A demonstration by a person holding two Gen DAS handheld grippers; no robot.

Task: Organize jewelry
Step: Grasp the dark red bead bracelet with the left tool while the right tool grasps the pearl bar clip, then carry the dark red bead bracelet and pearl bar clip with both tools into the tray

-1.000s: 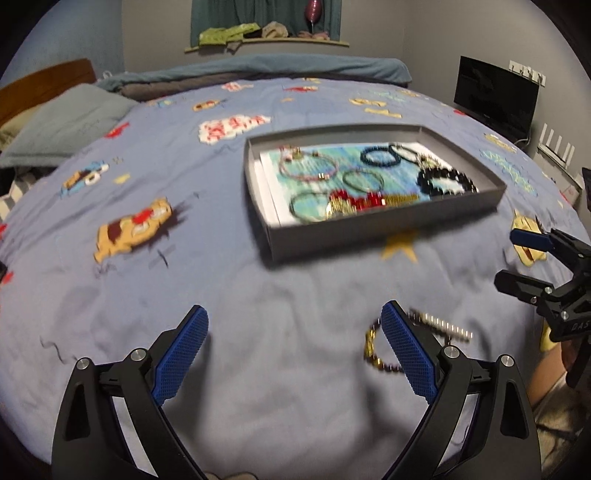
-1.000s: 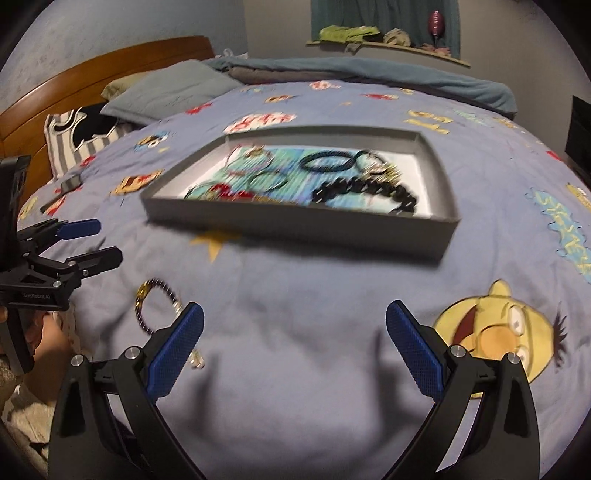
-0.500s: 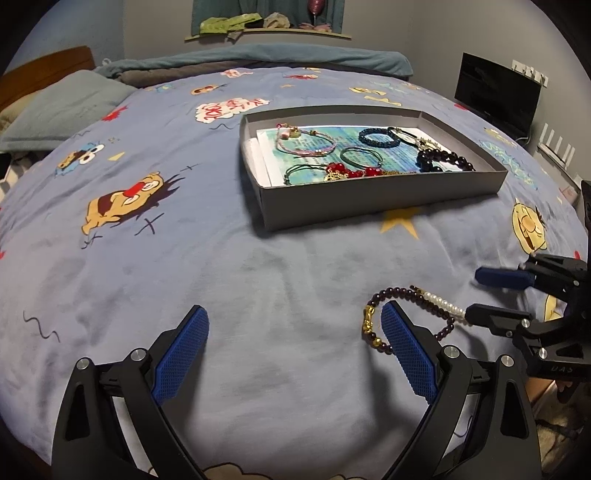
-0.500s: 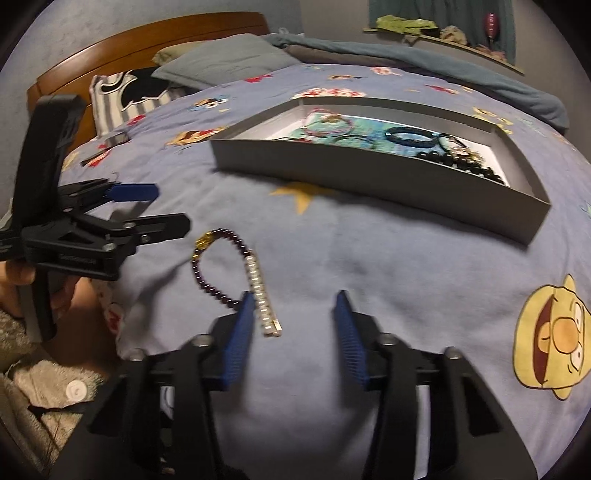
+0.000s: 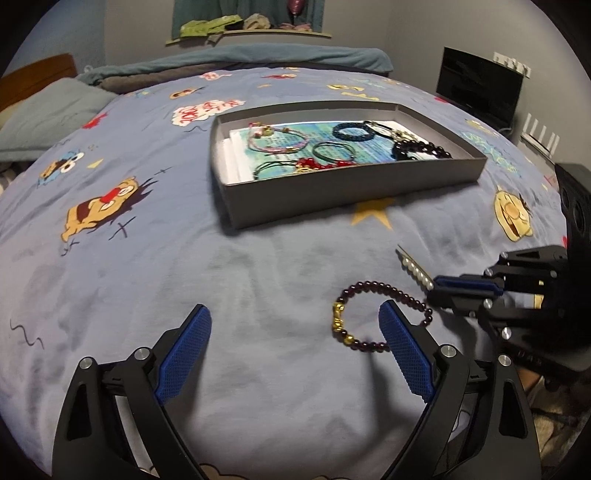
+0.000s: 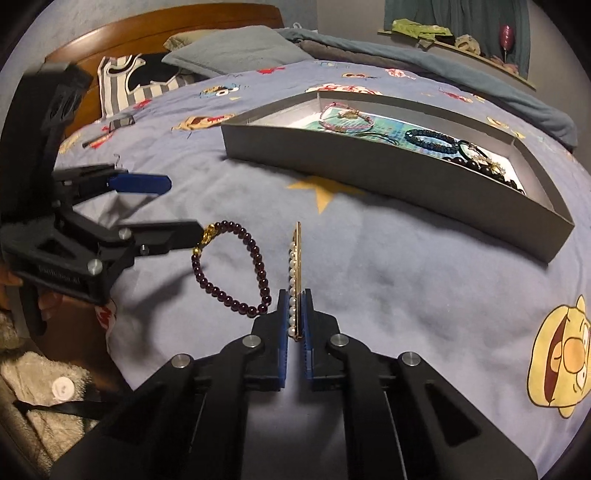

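My right gripper [image 6: 294, 314] is shut on a gold hair clip lined with pearls [image 6: 294, 273], which sticks out forward from its pads; it also shows in the left wrist view [image 5: 415, 269]. A dark red bead bracelet with gold charms [image 6: 236, 269] lies on the blue bedspread just left of the clip, and in the left wrist view [image 5: 369, 314] by my left gripper's right finger. My left gripper [image 5: 295, 350] is open and empty. A grey tray [image 5: 332, 195] further back holds several bracelets.
The bedspread has cartoon prints. Pillows [image 6: 236, 48] and a wooden headboard [image 6: 166, 22] lie at the far end. A dark monitor [image 5: 480, 85] stands to the right of the bed. A shelf with clothes [image 5: 240, 26] is on the back wall.
My right gripper has closed on the pearl clip and lifted its end off the bedspread. My left gripper has shifted slightly and stays open.
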